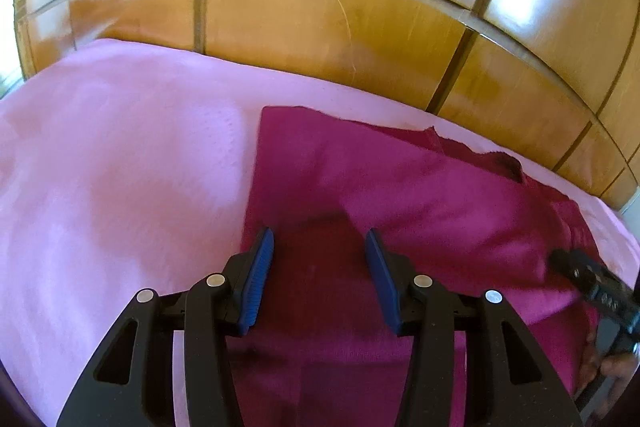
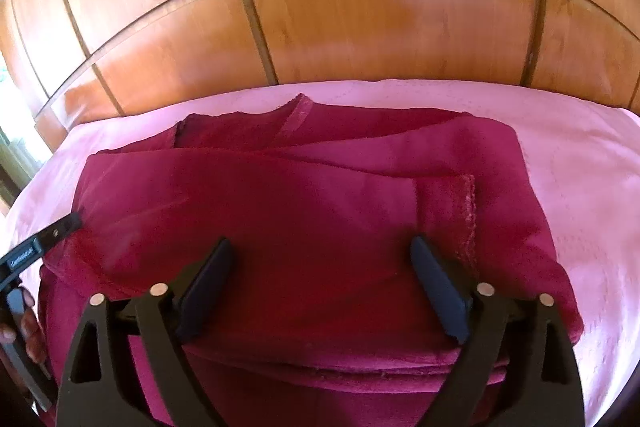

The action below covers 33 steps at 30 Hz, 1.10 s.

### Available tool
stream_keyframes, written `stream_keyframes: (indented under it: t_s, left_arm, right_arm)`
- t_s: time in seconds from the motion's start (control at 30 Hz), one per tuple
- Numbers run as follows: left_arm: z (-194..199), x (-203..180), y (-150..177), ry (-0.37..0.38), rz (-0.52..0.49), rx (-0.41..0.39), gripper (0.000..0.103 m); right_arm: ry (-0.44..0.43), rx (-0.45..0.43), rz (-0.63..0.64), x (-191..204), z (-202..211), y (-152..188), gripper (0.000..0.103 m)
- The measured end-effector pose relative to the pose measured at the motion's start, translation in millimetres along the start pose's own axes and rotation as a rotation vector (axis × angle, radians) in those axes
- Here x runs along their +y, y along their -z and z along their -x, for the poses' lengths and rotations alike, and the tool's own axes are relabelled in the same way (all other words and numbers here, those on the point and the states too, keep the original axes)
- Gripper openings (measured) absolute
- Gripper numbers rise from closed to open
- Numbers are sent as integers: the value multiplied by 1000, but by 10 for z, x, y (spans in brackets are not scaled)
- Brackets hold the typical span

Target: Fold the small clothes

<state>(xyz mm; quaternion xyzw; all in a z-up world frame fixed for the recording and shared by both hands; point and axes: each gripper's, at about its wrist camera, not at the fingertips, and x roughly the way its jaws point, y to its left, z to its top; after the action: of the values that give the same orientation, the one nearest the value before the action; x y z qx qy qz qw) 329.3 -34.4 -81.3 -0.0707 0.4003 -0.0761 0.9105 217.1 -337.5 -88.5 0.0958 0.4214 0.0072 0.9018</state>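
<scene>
1. While both wrist views face a wooden panelled wall [image 2: 360, 27], we count one garment: a magenta garment [image 2: 300, 219] lying folded in several layers on a pink bedsheet [image 2: 580, 167].
2. We count two tongs, one per hand. We see the left tongs [image 1: 320, 247] from their own camera, with two blue pads spread apart and nothing between them, hovering over the near left part of the garment.
3. We see the right tongs [image 2: 322, 259] from their own camera, also with two dark pads spread wide and nothing pinched, over the middle of the garment.
4. Each camera catches the other tool at its edge: the right tongs show at the right edge of the left view [image 1: 588, 283], low by the garment's right side, and the left tongs show at the left edge of the right view [image 2: 44, 239], tip just beside the garment's left edge.
5. We count one sleeve cuff [image 2: 466, 211] with a ribbed hem folded across the top layer, right of centre.
6. We see one neckline opening [image 2: 240, 125] at the far edge of the garment, toward the wall.
7. We see the sheet covering the whole bed around the garment, one plain pink layer.
</scene>
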Motion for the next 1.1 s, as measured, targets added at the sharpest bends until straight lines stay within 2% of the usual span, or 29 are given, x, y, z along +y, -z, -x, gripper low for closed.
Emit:
stream_keyframes:
  t_s: [0.1, 0.17, 0.3, 0.4, 0.63, 0.87, 1.1]
  left_arm:
    - [190, -72, 148, -53, -51, -22, 58]
    - [184, -99, 242, -93, -90, -12, 58]
    - [250, -117, 252, -125, -89, -11, 58]
    - [347, -124, 313, -125, -80, -18, 65]
    - [680, -13, 588, -101, -37, -47, 65]
    - [978, 59, 876, -98, -51, -67, 65]
    - [1137, 127, 1133, -96, -49, -42, 65]
  right_arm:
    - [22, 18, 40, 65, -15, -7, 98]
    - [38, 28, 56, 94, -26, -3, 99]
    - [99, 41, 108, 173, 38, 39, 100]
    - [96, 20, 100, 142, 177, 134, 100]
    - [85, -24, 111, 151, 517, 336, 101]
    - [100, 14, 89, 66, 620, 541, 101]
    - [103, 37, 99, 8, 834, 757, 101]
